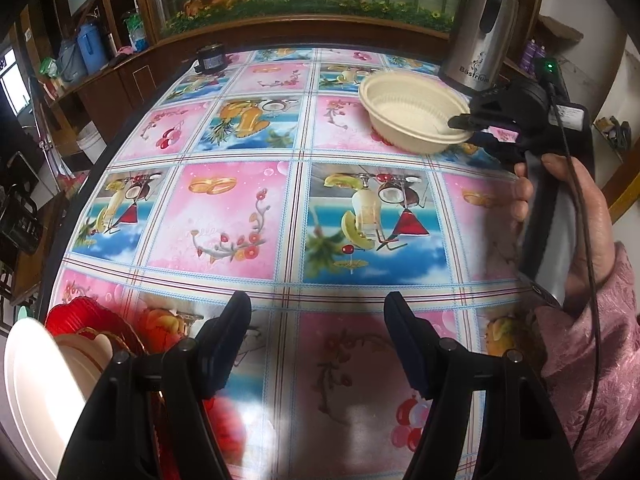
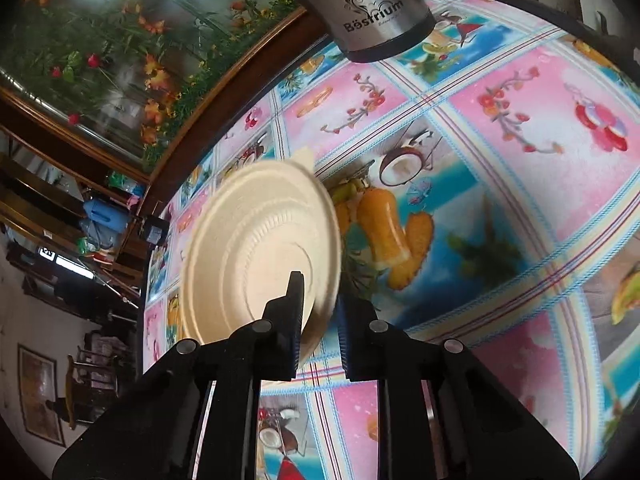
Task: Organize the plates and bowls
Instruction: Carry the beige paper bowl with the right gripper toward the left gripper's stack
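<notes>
A cream paper bowl (image 1: 414, 110) sits at the far right of the patterned table. My right gripper (image 1: 466, 128) is at its near rim, one finger inside the bowl and one outside. In the right wrist view the bowl (image 2: 256, 256) fills the middle, and the right gripper (image 2: 320, 300) is shut on its rim. My left gripper (image 1: 318, 320) is open and empty above the table's near edge. A stack of a white plate (image 1: 36, 392), a cream bowl (image 1: 86, 350) and a red plate (image 1: 86, 316) stands at the near left, beside the left finger.
A steel kettle (image 1: 482, 28) stands just behind the bowl at the far right, and shows in the right wrist view (image 2: 368, 4). A small dark jar (image 1: 210, 60) is at the table's far edge. A wooden cabinet runs behind the table (image 1: 240, 208).
</notes>
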